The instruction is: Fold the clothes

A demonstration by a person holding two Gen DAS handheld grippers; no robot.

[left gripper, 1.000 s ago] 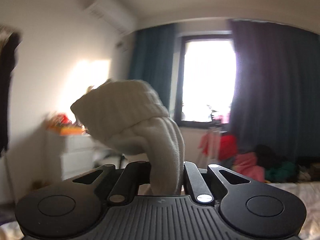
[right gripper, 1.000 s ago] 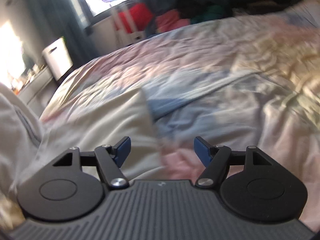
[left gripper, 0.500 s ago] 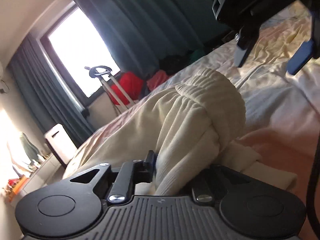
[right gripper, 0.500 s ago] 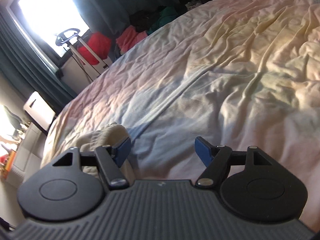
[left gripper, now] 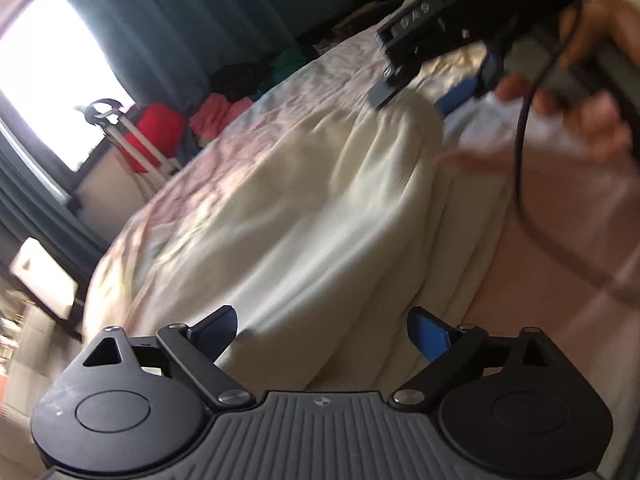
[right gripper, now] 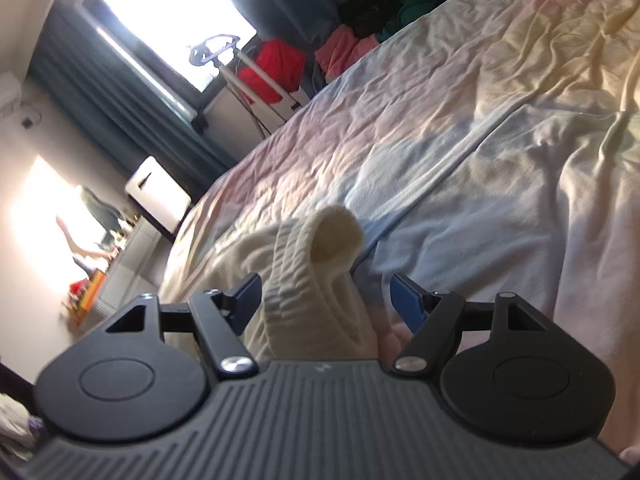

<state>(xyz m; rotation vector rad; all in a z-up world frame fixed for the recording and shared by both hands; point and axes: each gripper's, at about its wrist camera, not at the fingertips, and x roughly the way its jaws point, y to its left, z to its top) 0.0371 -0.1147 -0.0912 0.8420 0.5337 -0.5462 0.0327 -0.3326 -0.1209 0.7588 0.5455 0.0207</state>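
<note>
Both tongs now spread: left tongs [left gripper: 322,330] have released the cream sweater [left gripper: 320,208]; right tongs [right gripper: 325,298] straddle its cuff (unpinched).

A home bedroom — rumpled bed [right gripper: 500,92]; dark curtains [right gripper: 120,120]; bright window [right gripper: 168,12].

A second ago my left gripper [left gripper: 322,330] held the cream knit garment [left gripper: 320,208] up in the air, clamped; now its fingers [left gripper: 430,336] are spread and the garment lies on the bed [left gripper: 280,108]. My right gripper [right gripper: 324,298] has moved in, its parted fingers either side of the ribbed cuff [right gripper: 320,252].
</note>
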